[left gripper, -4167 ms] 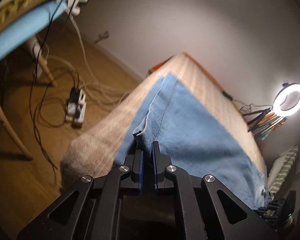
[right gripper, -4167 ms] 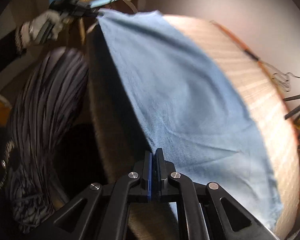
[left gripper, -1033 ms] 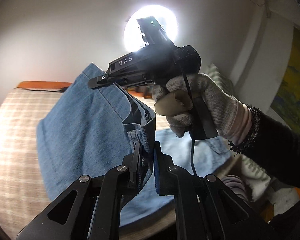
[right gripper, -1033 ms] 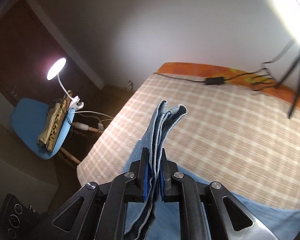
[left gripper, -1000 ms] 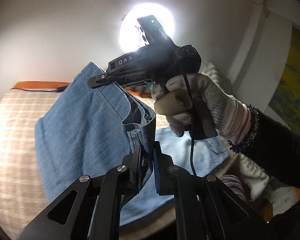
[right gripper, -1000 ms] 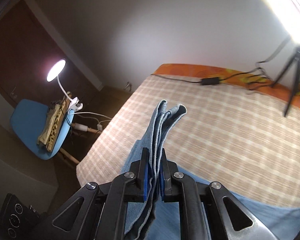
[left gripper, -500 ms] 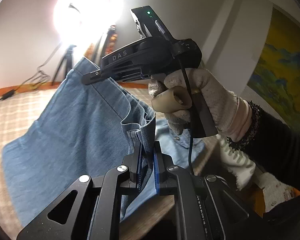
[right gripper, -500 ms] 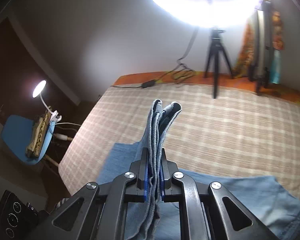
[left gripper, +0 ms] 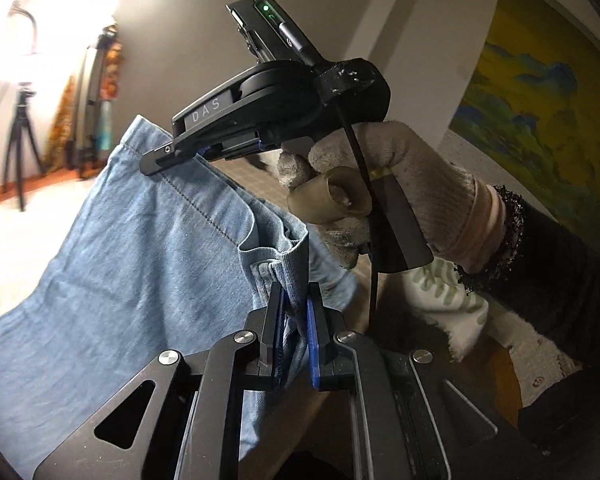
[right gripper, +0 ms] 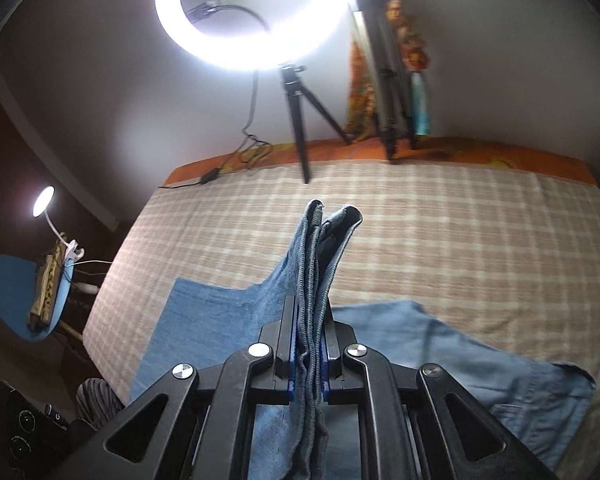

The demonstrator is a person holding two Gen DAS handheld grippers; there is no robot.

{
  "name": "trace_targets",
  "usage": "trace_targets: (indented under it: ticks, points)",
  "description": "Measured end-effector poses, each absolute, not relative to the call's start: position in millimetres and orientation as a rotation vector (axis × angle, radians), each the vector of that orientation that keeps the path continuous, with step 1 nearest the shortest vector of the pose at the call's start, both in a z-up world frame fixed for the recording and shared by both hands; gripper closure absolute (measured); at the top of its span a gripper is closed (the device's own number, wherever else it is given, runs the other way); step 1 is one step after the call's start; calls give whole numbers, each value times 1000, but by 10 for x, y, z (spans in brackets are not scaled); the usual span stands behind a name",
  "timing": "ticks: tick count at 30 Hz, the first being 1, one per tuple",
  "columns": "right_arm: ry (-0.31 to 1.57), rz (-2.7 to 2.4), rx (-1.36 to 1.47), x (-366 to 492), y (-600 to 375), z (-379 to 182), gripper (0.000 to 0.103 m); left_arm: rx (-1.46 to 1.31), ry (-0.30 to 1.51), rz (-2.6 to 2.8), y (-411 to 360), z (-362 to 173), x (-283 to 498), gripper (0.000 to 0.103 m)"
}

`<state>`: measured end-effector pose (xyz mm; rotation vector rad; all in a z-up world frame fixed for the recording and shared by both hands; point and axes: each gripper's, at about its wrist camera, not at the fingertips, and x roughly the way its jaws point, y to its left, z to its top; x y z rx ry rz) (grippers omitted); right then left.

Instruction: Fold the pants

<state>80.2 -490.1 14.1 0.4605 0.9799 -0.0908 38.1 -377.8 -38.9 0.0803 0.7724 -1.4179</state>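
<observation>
The light blue denim pants [left gripper: 140, 264] hang lifted between both grippers above the checked bed. My left gripper [left gripper: 294, 312] is shut on a bunched edge of the pants. My right gripper [right gripper: 308, 320] is shut on several stacked layers of the pants' edge [right gripper: 320, 248]; it also shows in the left wrist view [left gripper: 172, 156], held in a gloved hand, pinching the upper edge. The rest of the pants [right gripper: 480, 364] lies on the bed below.
A checked beige bedspread [right gripper: 440, 224] covers the bed. A bright ring light on a tripod [right gripper: 240, 12] and more tripods [right gripper: 384, 92] stand at the far edge. A blue chair with a clip lamp [right gripper: 16, 292] is at the left.
Both grippers have swung the lifted pants edge further round to the right over the bed. The ring light has shifted left in both views. The grips are unchanged.
</observation>
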Motion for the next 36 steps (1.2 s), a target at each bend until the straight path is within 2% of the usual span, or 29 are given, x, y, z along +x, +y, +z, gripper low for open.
trace_targets:
  ticks: [18, 28, 36]
  points:
    - [1018, -328, 532, -241, -6123, -129, 97, 162, 825, -1600, -4922, -632, 78, 95]
    - [1094, -359, 588, -437, -6394, -760, 97, 259, 920, -1576, -5135, -898, 8, 94]
    - [1144, -399, 504, -377, -6350, -891, 94, 325, 935, -1561, -4990, -604, -174, 93]
